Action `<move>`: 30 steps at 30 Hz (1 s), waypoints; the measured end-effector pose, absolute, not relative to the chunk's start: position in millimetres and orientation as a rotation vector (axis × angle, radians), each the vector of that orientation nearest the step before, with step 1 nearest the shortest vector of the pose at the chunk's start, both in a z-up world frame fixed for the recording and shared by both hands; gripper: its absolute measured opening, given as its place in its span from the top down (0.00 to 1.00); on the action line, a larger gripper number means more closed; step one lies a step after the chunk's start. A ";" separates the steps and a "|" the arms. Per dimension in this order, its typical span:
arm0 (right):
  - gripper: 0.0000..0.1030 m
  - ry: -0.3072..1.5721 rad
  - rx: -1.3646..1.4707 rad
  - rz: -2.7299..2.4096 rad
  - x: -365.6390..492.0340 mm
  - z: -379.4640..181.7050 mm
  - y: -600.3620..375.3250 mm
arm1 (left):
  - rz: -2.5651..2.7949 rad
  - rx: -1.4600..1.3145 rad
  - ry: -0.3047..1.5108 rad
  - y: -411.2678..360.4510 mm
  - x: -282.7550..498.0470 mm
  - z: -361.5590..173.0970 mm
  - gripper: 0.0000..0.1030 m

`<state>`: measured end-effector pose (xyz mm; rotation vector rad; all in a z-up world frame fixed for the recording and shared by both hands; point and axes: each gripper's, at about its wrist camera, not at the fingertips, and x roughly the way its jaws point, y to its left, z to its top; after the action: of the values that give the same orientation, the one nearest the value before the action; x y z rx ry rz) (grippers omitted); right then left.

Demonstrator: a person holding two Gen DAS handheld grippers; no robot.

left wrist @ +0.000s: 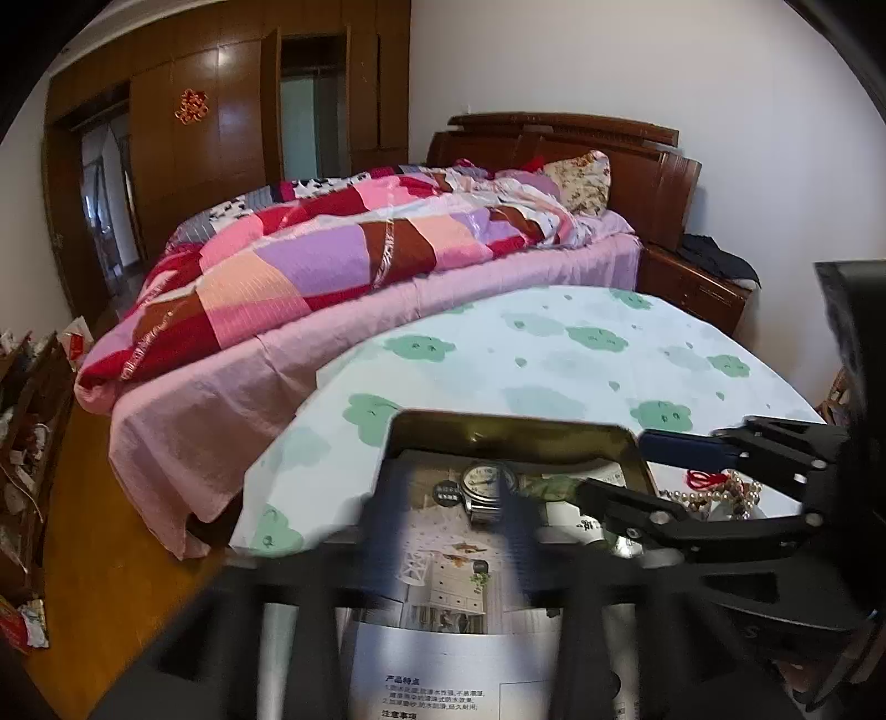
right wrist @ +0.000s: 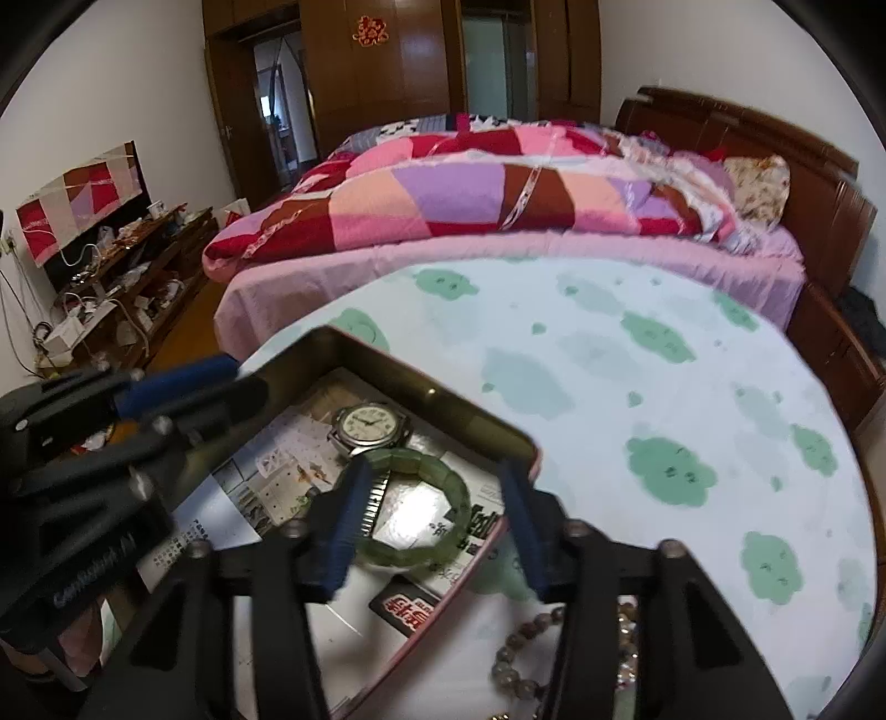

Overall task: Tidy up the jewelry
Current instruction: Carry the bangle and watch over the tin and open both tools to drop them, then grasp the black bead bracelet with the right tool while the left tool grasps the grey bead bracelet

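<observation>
Pink-sheeted bed (right wrist: 498, 260) at twelve o'clock, heaped with patchwork quilt (right wrist: 470, 199); floral pillow (right wrist: 758, 183) at one o'clock against dark wooden headboard (right wrist: 775, 144). Brown wardrobe (right wrist: 410, 72) beyond, red knot ornament (right wrist: 370, 30) on its door. Cluttered low cabinet (right wrist: 138, 260) at nine o'clock. Cloud-print tablecloth (right wrist: 637, 387) spread underneath.

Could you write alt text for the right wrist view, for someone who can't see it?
The right gripper hangs open over a green bracelet lying beside a wristwatch in a shallow tin. Behind it are a cloud-print table and a bed.
</observation>
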<state>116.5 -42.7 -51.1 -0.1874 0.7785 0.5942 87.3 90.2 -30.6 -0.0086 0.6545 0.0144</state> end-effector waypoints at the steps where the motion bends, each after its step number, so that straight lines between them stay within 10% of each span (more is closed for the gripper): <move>1: 0.50 0.773 -0.187 0.577 114.3 -47.8 -45.9 | 0.028 -0.005 0.640 91.3 85.4 -28.4 0.39; 30: 0.40 0.828 -0.053 0.414 48.3 -73.5 -199.1 | -0.182 0.091 0.628 -1.4 44.7 -22.6 0.31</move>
<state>48.3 -199.1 -73.5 -0.0532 0.8276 0.4142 44.7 -1.4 -22.6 0.0914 0.6284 -0.1817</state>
